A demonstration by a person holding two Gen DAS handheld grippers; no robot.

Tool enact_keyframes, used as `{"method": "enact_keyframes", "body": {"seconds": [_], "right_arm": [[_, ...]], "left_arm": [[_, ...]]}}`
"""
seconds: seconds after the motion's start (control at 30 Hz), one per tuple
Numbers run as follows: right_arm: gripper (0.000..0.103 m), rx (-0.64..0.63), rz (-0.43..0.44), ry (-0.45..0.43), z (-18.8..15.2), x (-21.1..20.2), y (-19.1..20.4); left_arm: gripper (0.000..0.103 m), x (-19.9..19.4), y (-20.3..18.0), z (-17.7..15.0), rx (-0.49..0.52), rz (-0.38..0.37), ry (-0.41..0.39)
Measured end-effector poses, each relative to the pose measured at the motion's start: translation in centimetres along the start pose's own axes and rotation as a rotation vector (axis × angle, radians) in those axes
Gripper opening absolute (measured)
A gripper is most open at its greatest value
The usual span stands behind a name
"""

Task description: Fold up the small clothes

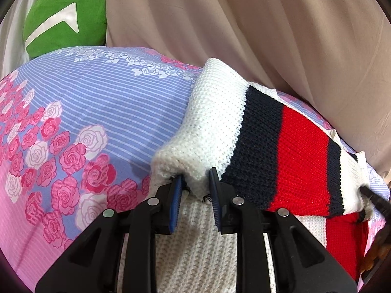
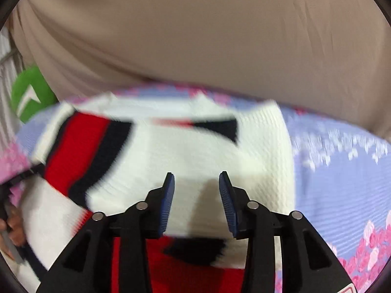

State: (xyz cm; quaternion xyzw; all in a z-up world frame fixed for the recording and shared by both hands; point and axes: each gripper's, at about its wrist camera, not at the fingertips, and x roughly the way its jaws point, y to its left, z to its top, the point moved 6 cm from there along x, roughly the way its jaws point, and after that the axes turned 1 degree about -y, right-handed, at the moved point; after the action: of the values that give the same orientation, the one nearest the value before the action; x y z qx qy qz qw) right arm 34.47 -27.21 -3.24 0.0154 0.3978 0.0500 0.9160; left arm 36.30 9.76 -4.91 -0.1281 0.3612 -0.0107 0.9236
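Garment: a small knit sweater (image 1: 256, 131), white with navy and red bands, lay on a bed with a floral sheet (image 1: 80, 122), toward the far edge where beige fabric (image 1: 244, 24) rose behind it.
Left claw: the left claw (image 1: 195, 190) was clamped on a bunched white fold of the sweater, its blue pads (image 1: 176, 195) pinching the knit between them.
Right claw: the right claw (image 2: 196, 195) stood apart over the white body of the sweater (image 2: 195, 146), with nothing between its pads; its view was blurred, so finer detail could not be told.
Fold so far: one striped part, most likely a sleeve, lay doubled across the white body; in the right wrist view a second striped part seemed turned in as well, though blur left that uncertain.
Judged progress: the folding looked partly done, with the sides brought inward over the middle.
Left to do: the fold in the left claw was not yet laid flat; the sweater probably needed a final doubling end to end and some smoothing.
Other things: a green cushion (image 1: 63, 17) sat at the far left corner of the bed, well apart from the sweater.
Person: part of a hand (image 2: 12, 227) showed at the left rim of the right wrist view.
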Motion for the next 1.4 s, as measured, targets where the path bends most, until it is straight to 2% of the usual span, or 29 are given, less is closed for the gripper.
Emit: {"method": "enact_keyframes", "body": {"seconds": [0.07, 0.1, 0.17, 0.2, 0.23, 0.27, 0.3, 0.33, 0.43, 0.47, 0.53, 0.57, 0.6, 0.67, 0.73, 0.8, 0.83, 0.87, 0.9, 0.93, 1.03, 1.17, 1.2, 1.27, 1.33, 1.4], "right_arm": [[0.035, 0.041, 0.036, -0.044, -0.2, -1.9, -0.9], [0.048, 0.066, 0.037, -0.070, 0.0, -2.8, -1.7], [0.069, 0.116, 0.060, -0.103, 0.0, -3.6, -3.0], [0.069, 0.135, 0.068, -0.079, 0.0, -2.9, -3.6], [0.067, 0.140, 0.072, -0.040, -0.2, -2.0, -3.8], [0.047, 0.122, 0.073, -0.020, -0.2, -1.6, -3.7], [0.022, 0.102, 0.078, -0.020, 0.0, -1.7, -3.4], [0.012, 0.092, 0.092, -0.037, 0.5, -2.4, -3.0], [0.008, 0.087, 0.110, -0.151, 1.5, -5.2, -2.4], [0.008, 0.084, 0.099, -0.158, 1.5, -5.1, -2.4], [0.008, 0.076, 0.036, -0.045, 0.1, -2.1, -3.4], [0.009, 0.092, 0.047, -0.019, -0.5, -1.0, -3.8], [0.010, 0.125, 0.059, -0.027, -0.4, -1.8, -4.3], [0.020, 0.194, 0.088, -0.054, -0.4, -3.8, -4.9], [0.020, 0.205, 0.122, -0.069, -1.5, -6.5, -4.9], [0.024, 0.200, 0.114, -0.073, -3.9, -9.8, -5.1], [0.028, 0.200, 0.116, -0.058, -5.6, -11.2, -5.0], [0.037, 0.201, 0.111, -0.041, -6.9, -12.0, -4.7], [0.041, 0.200, 0.091, -0.022, -9.4, -13.7, -4.9], [0.042, 0.193, 0.078, -0.009, -11.5, -14.8, -4.6], [0.050, 0.195, 0.072, 0.037, -18.4, -18.6, -4.3], [0.059, 0.271, 0.135, 0.072, -26.6, -22.3, -3.2], [0.065, 0.286, 0.146, 0.072, -27.7, -22.8, -2.7], [0.068, 0.317, 0.204, 0.065, -29.4, -23.4, -1.5], [0.069, 0.334, 0.247, 0.057, -29.9, -23.7, -0.4], [0.076, 0.340, 0.253, 0.038, -29.5, -23.7, 0.5]], "left_arm": [[0.022, 0.0, -0.1, 0.0, 0.004, 0.003, -0.001], [0.022, 0.0, -0.1, 0.0, 0.003, 0.002, -0.001], [0.022, 0.0, -0.2, -0.1, 0.002, 0.003, -0.002], [0.022, 0.0, -0.2, -0.1, 0.002, 0.004, -0.001], [0.022, 0.0, -0.2, -0.1, 0.002, 0.003, -0.001], [0.022, 0.0, -0.2, -0.1, 0.001, 0.003, -0.001], [0.022, 0.0, -0.2, -0.1, 0.001, 0.003, -0.001], [0.022, 0.0, -0.2, -0.1, 0.001, 0.003, -0.002], [0.023, 0.0, -0.1, -0.1, 0.000, 0.003, -0.002], [0.023, 0.0, -0.1, -0.1, -0.001, 0.003, -0.002], [0.024, 0.0, -0.1, -0.1, 0.003, 0.005, -0.001], [0.024, 0.0, -0.1, -0.1, 0.004, 0.005, 0.000], [0.024, 0.0, 0.0, -0.1, 0.003, 0.006, 0.002], [0.024, 0.0, 0.1, 0.0, -0.001, 0.001, 0.001], [0.027, -0.2, 0.2, -0.1, 0.005, -0.015, 0.002], [0.031, -1.3, 0.2, -0.4, 0.040, -0.016, -0.002], [0.040, -2.5, 0.5, -0.9, 0.072, 0.006, -0.008], [0.047, -3.6, 0.7, -1.3, 0.095, 0.028, -0.016], [0.059, -5.2, 1.3, -2.1, 0.115, 0.046, -0.017], [0.064, -6.8, 1.8, -2.9, 0.127, 0.033, -0.009], [0.071, -11.5, 3.8, -6.2, 0.161, -0.025, 0.057], [0.079, -16.0, 7.0, -11.9, 0.177, -0.066, 0.171], [0.080, -16.4, 7.4, -13.2, 0.165, -0.087, 0.199], [0.080, -17.1, 8.1, -15.9, 0.128, -0.141, 0.263], [0.082, -18.2, 8.2, -17.3, 0.116, -0.158, 0.246], [0.082, -18.7, 7.7, -18.1, 0.110, -0.187, 0.248]]}}
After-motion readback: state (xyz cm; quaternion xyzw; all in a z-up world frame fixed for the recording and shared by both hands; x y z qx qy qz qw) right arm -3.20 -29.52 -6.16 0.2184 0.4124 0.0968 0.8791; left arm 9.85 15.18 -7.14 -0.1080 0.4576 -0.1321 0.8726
